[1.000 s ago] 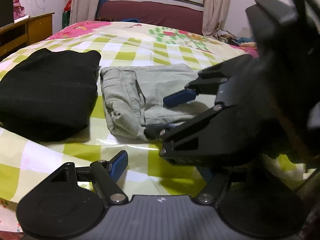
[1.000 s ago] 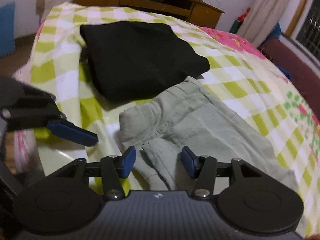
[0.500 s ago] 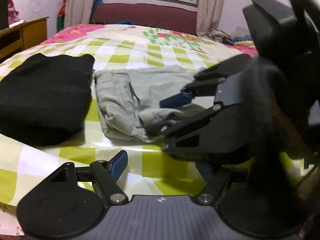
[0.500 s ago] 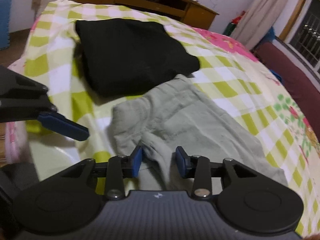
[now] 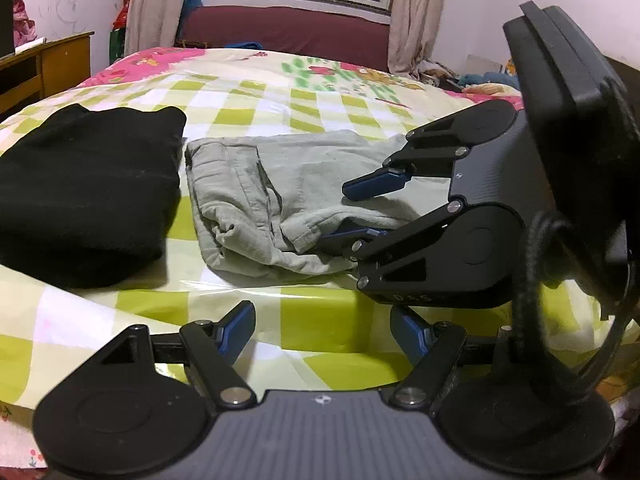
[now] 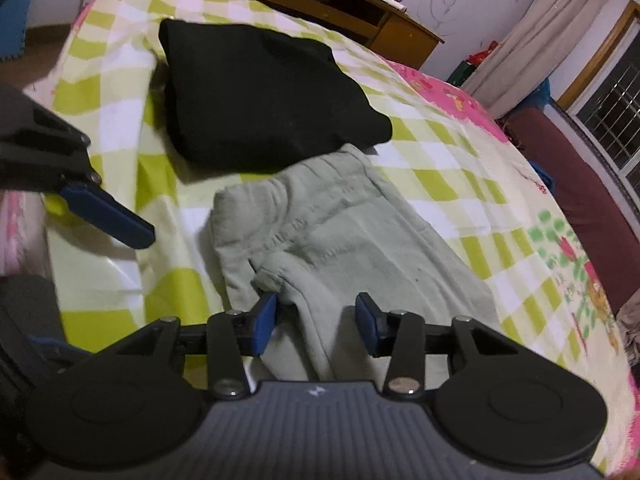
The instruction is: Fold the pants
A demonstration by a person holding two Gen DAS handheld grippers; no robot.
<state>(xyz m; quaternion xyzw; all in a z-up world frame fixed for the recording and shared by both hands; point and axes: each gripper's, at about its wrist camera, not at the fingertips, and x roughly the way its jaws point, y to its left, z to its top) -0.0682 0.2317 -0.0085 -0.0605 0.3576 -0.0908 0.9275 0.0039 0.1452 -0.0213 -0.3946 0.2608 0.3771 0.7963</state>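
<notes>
Your right gripper [image 6: 316, 322] has just narrowed around a fold of the pants [image 6: 332, 232], pads not clearly pinching. Your left gripper [image 5: 324, 330] hangs wide open, empty, before the pants on the bed [image 5: 248, 120], beside a black garment [image 5: 80, 184].

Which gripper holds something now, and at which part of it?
The left gripper holds nothing. The right gripper straddles the grey pants' near folded edge; a firm hold cannot be told.

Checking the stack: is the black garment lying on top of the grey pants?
No, the black garment lies beside the grey pants on the bedspread.
</notes>
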